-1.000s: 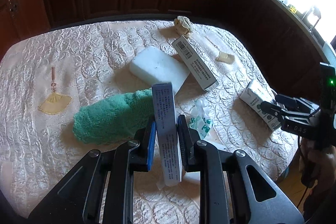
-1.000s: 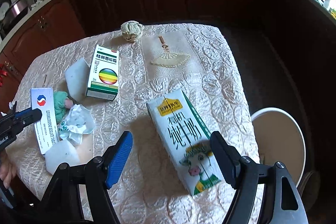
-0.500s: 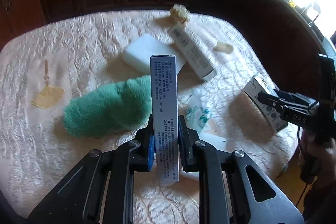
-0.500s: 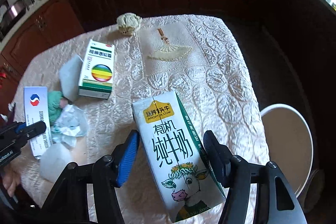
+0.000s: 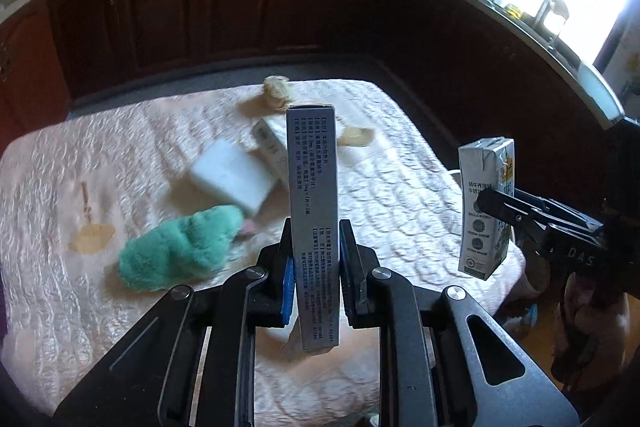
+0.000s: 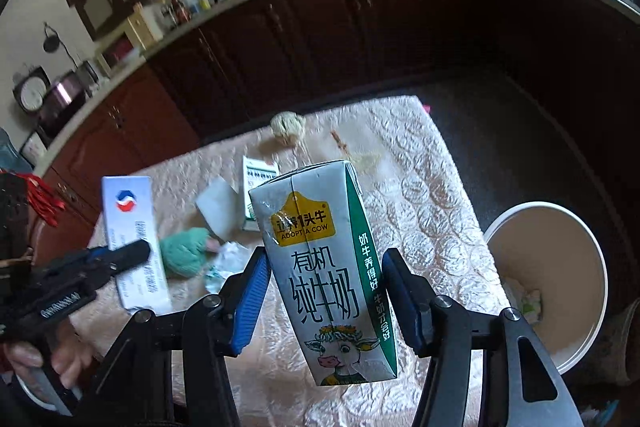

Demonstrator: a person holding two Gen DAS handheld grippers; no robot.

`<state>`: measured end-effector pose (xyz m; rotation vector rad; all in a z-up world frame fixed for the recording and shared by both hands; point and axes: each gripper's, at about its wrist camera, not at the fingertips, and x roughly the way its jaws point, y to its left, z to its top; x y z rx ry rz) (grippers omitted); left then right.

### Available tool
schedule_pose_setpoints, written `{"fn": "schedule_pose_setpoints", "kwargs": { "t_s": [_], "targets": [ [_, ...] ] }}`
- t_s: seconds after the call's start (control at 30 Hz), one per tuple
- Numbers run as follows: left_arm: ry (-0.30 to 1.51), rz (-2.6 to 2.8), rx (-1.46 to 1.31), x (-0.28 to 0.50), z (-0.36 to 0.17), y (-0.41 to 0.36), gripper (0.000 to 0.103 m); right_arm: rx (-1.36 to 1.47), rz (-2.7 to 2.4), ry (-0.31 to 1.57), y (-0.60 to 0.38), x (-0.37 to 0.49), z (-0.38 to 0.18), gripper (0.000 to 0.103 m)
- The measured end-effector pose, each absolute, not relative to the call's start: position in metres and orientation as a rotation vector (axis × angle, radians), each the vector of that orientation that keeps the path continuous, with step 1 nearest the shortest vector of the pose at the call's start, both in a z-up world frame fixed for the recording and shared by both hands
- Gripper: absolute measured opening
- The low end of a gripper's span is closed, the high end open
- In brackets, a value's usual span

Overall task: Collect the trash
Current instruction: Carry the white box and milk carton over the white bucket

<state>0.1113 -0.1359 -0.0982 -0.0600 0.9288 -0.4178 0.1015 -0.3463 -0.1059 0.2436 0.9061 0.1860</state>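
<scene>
My left gripper [image 5: 316, 231] is shut on a slim grey carton [image 5: 312, 155], held upright above the quilted table [image 5: 60, 227]. The same carton [image 6: 130, 223] shows its white face at the left of the right wrist view. My right gripper [image 6: 325, 259] has a milk carton [image 6: 316, 227] with a cow picture between its blue pads. The jaws are closing on it and it hangs clear of the table. In the left wrist view that milk carton [image 5: 484, 211] is at the right, off the table's edge.
On the table lie a green towel [image 5: 180, 247], a white foam block [image 5: 232, 179], a green-and-white medicine box [image 6: 258, 187], a crumpled wrapper [image 6: 224, 263] and a paper ball [image 5: 276, 93]. A white bin [image 6: 600, 267] stands on the floor to the right.
Both grippers have risen with their cartons. The right jaws closed in on the milk carton, which lay on the table a second ago and now hangs in the air.
</scene>
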Motion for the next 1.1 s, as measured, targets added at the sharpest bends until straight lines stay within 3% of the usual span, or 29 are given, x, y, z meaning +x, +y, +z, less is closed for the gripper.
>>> {"fn": "schedule_pose_setpoints", "kwargs": {
  "t_s": [0.6,1.1],
  "targets": [
    [0.907,-0.592,0.07,0.106,-0.084,-0.26,0.016,0.332,0.004,0.839,-0.436,0.053,-0.082,0.055],
    [0.937,-0.712,0.132,0.116,-0.1,-0.366,0.016,0.408,-0.196,0.865,-0.523,0.03,-0.105,0.055]
  ]
}}
